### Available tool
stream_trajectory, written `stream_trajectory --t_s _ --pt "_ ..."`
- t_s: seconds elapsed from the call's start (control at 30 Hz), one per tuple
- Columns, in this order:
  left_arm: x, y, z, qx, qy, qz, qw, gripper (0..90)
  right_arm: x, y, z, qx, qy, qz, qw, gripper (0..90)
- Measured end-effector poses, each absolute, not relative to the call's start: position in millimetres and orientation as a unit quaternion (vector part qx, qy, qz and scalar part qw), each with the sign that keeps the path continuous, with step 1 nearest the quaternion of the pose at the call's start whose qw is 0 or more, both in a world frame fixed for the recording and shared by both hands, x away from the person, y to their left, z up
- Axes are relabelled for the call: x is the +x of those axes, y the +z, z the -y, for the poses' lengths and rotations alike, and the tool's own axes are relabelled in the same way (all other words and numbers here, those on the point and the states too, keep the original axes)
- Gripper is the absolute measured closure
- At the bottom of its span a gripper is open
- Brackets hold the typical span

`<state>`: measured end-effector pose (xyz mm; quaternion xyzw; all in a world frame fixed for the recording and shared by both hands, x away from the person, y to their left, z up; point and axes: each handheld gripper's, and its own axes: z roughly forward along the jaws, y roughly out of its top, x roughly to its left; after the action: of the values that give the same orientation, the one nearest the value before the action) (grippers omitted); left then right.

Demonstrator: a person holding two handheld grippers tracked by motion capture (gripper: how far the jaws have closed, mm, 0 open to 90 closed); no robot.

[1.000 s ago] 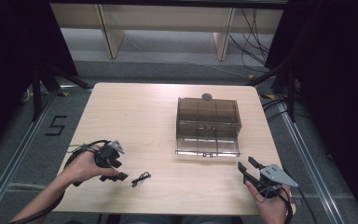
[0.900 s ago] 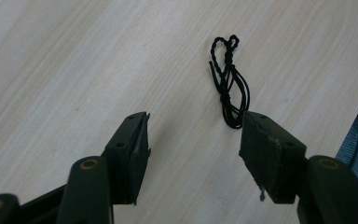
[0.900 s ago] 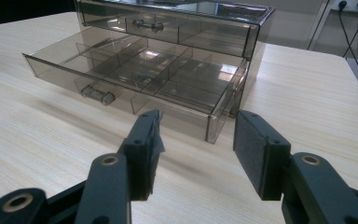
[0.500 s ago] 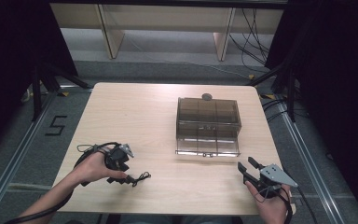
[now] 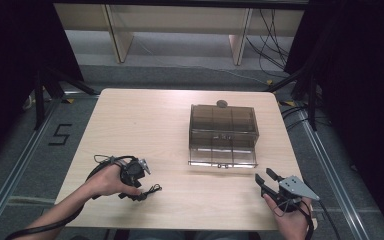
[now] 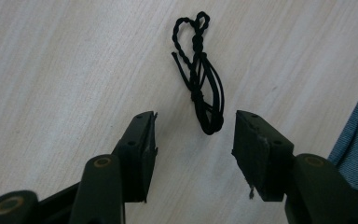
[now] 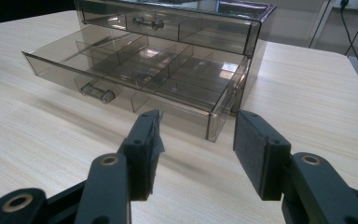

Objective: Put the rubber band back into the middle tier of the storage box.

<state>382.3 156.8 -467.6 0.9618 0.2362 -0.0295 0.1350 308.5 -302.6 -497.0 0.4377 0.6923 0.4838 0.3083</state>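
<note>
At the near left of the wooden surface (image 5: 145, 125), the left tongs (image 6: 193, 135) are held low over a small black knotted cord (image 6: 199, 79). Their jaws stand apart and have just been closing, with the near loop of the cord lying between the two tips, untouched by the pads. In the high view the cord (image 5: 151, 190) is seen just right of the left tongs (image 5: 139, 196), close to the near edge. A strip of blue fabric (image 6: 354, 140) is seen at the right edge of the left gripper view.

At the near right, the right tongs (image 5: 265, 177) are held with jaws apart and nothing between them, aimed at a smoky transparent drawer box (image 5: 223, 131). The box stands right of centre, farther back. Its lower drawer (image 7: 135, 70) is pulled out toward the near side, divided into compartments, while the upper drawer (image 7: 168, 25) is pushed in. A small round grey object (image 5: 222, 103) rests just behind the box.
</note>
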Motion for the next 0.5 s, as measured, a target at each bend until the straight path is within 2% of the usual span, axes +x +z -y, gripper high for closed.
stream_trajectory --t_s 0.37,0.5 --pt "384.7 -472.1 -151.5 0.972 -0.032 -0.21 0.105 59.1 309.3 -497.5 302.6 0.434 0.484 -0.694 0.311 51.8" --pt "384.6 -473.5 -149.7 0.974 -0.031 -0.201 0.099 65.7 308.5 -497.1 302.6 0.438 0.484 -0.693 0.308 51.7"
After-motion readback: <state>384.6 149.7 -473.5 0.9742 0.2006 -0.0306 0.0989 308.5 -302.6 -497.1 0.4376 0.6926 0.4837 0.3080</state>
